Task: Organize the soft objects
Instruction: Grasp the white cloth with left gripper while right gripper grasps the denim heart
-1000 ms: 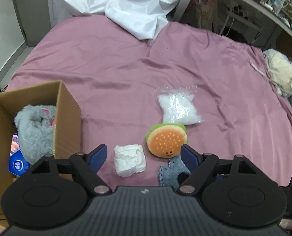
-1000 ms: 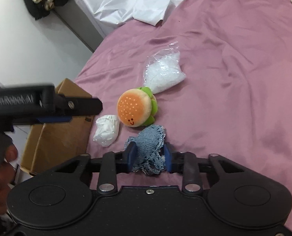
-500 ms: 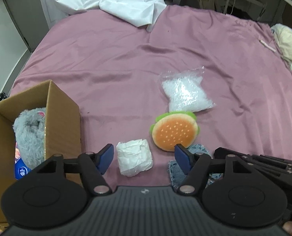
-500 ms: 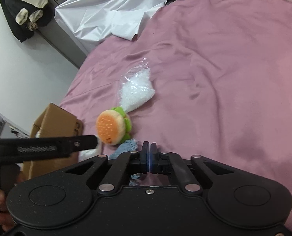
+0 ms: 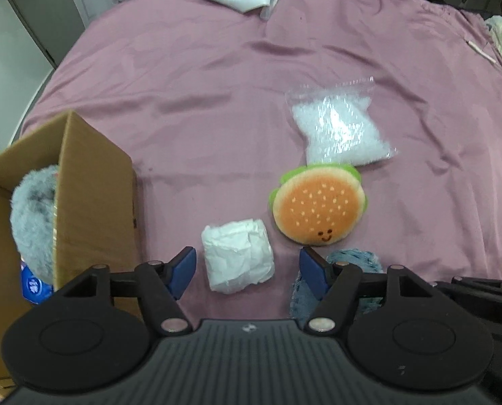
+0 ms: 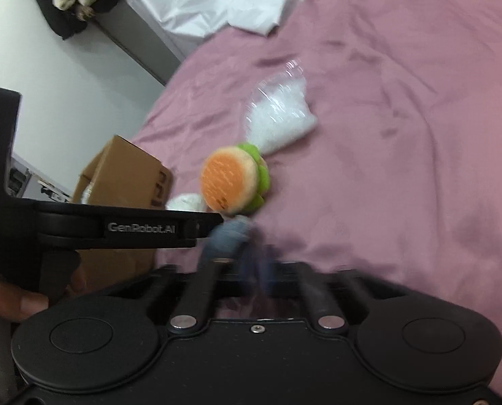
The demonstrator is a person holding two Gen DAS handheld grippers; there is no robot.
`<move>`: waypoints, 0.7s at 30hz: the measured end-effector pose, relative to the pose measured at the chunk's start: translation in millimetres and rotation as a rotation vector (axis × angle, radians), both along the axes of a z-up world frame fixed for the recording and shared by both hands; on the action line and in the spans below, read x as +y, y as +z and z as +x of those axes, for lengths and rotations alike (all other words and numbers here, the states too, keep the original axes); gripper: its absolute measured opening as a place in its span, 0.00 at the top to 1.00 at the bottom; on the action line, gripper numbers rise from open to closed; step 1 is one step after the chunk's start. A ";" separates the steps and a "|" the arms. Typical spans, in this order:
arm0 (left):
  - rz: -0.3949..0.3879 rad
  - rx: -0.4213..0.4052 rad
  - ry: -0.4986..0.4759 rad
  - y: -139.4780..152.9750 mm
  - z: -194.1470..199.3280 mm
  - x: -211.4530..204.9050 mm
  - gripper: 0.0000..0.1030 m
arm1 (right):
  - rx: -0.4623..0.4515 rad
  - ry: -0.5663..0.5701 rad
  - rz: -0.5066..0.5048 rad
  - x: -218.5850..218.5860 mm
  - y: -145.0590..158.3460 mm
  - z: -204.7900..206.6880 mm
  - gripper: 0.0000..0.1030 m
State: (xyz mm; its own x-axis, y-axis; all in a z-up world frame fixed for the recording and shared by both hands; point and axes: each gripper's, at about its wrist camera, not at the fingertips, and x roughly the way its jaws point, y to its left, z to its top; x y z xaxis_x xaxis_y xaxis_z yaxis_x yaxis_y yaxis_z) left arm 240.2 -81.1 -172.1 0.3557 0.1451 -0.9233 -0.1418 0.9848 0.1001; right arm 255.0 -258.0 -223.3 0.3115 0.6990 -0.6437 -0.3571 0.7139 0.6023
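On the pink bed, a cardboard box with a fluffy gray toy inside sits at the left. The left tongs are wide apart around a white paper wad, with the burger toy, a bag of white beads and a blue denim scrap to the right. The right tongs are too blurry to tell.

Left wrist view looks steeply down, close over the bedspread, white bundle between its jaws. Right wrist view sits lower, blurred, angled leftward. Both share the burger plush, beyond either's jaws.
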 end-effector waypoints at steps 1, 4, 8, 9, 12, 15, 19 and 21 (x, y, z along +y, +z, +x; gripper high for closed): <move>0.002 0.003 0.001 -1.3 0.0 -0.4 0.35 | -0.005 -0.013 0.004 -2.6 0.8 0.4 1.00; 0.004 0.003 0.011 -3.6 1.4 2.0 0.35 | -0.035 -0.053 0.003 -10.3 4.6 1.5 1.00; -0.013 0.013 0.034 -7.2 3.3 4.8 0.37 | -0.024 -0.068 0.021 -14.4 3.7 4.3 1.00; -0.021 0.013 0.036 -7.8 3.5 5.6 0.43 | -0.020 -0.065 0.027 -14.4 3.8 4.5 1.00; -0.052 0.010 0.043 -8.5 4.5 9.1 0.57 | 0.007 -0.052 0.055 -14.3 3.0 6.8 0.93; -0.063 0.001 0.054 -7.8 3.0 10.2 0.57 | 0.029 -0.034 0.076 -12.5 1.6 7.2 0.86; -0.083 -0.024 0.070 -2.9 2.3 12.9 0.58 | 0.026 -0.003 0.106 -7.7 4.0 4.5 0.58; -0.090 -0.031 0.067 -0.8 2.6 13.5 0.58 | 0.020 0.013 0.110 -3.9 5.2 3.1 0.55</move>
